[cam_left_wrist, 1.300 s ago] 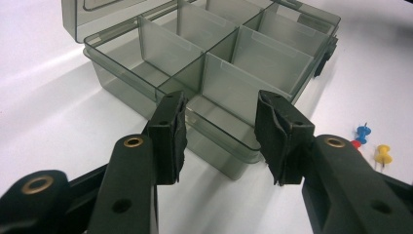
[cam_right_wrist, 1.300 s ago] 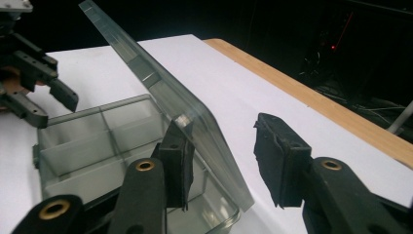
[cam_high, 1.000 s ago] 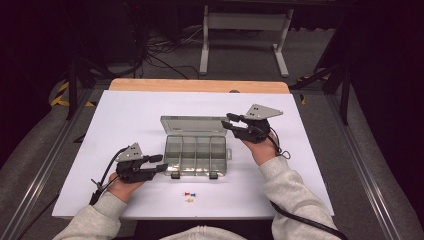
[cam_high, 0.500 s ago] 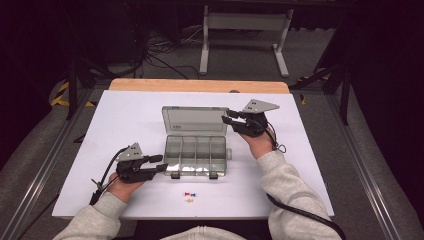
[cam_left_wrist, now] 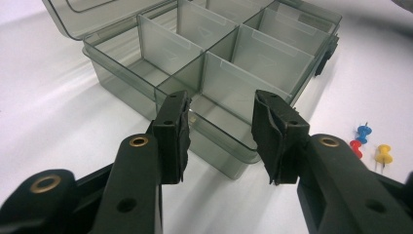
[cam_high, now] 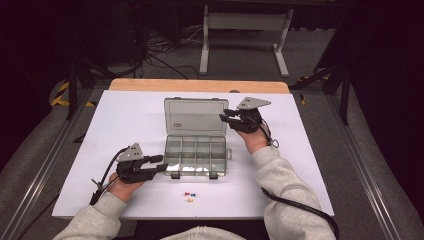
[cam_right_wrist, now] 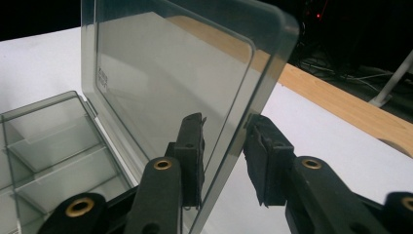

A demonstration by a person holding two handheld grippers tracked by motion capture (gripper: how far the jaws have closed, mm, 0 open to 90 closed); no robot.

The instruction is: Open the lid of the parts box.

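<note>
Right claw (cam_right_wrist: 221,146) straddling lid (cam_right_wrist: 160,73) edge, contact seemingly unclear, box (cam_right_wrist: 44,156) cropped

High view overlooks table; gripper views closely share the box (cam_high: 196,145).

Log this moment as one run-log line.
phase: opening box | right gripper: jaws astride lid edge, lid raised | left gripper: open at box corner | pushpins: on table, near edge
</note>
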